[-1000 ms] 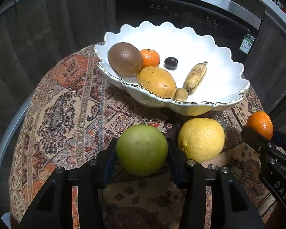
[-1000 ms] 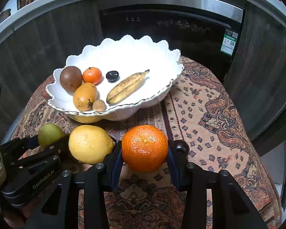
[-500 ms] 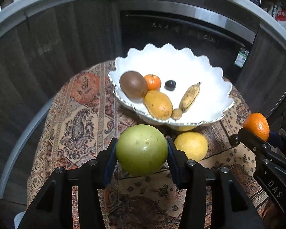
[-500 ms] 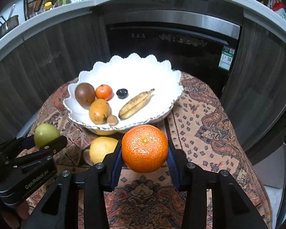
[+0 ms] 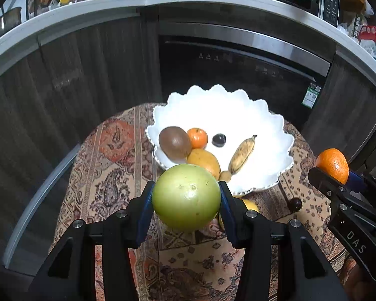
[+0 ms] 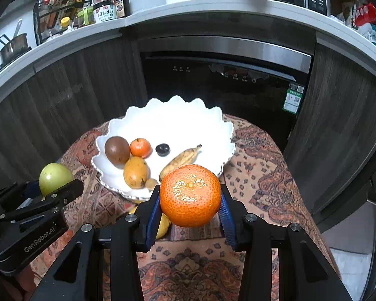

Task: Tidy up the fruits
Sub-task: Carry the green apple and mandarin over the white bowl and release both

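Observation:
My left gripper is shut on a large green round fruit and holds it high above the table, in front of the white scalloped bowl. My right gripper is shut on a big orange, also raised in front of the bowl. The bowl holds a brown fruit, a small mandarin, a dark plum, a spotted banana, a yellow mango and a small brown fruit. A yellow lemon lies on the cloth, mostly hidden behind my fingers.
A patterned cloth covers the round table. A small dark fruit lies on it right of the bowl. Behind stand dark cabinets and a black dishwasher. The counter above carries bottles and a pot.
Both grippers have risen and drawn back from the table with their fruits. The bowl and the lemon now look smaller and lower.

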### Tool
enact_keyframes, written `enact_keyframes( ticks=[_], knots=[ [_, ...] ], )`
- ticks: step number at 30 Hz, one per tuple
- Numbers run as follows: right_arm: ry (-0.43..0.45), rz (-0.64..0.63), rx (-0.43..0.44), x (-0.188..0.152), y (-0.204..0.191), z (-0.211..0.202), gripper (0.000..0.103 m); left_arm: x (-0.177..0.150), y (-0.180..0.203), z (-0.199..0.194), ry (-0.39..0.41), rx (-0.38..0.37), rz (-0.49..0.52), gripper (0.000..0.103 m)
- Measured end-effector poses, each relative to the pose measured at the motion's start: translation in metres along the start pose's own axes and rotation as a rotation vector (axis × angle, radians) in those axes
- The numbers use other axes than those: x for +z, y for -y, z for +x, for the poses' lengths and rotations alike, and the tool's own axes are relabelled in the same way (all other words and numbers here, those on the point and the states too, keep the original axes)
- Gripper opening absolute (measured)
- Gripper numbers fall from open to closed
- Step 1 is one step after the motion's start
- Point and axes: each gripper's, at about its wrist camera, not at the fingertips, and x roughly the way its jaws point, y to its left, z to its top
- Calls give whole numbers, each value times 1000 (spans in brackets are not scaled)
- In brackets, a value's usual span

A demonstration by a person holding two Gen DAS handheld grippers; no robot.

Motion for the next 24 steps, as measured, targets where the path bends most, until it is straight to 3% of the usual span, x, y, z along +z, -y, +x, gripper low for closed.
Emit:
enact_keyframes(
  ticks=[24],
  knots=[
    [40, -10, -6, 67, 7, 23, 43, 75, 7, 19, 39, -19, 37, 48]
  ],
)
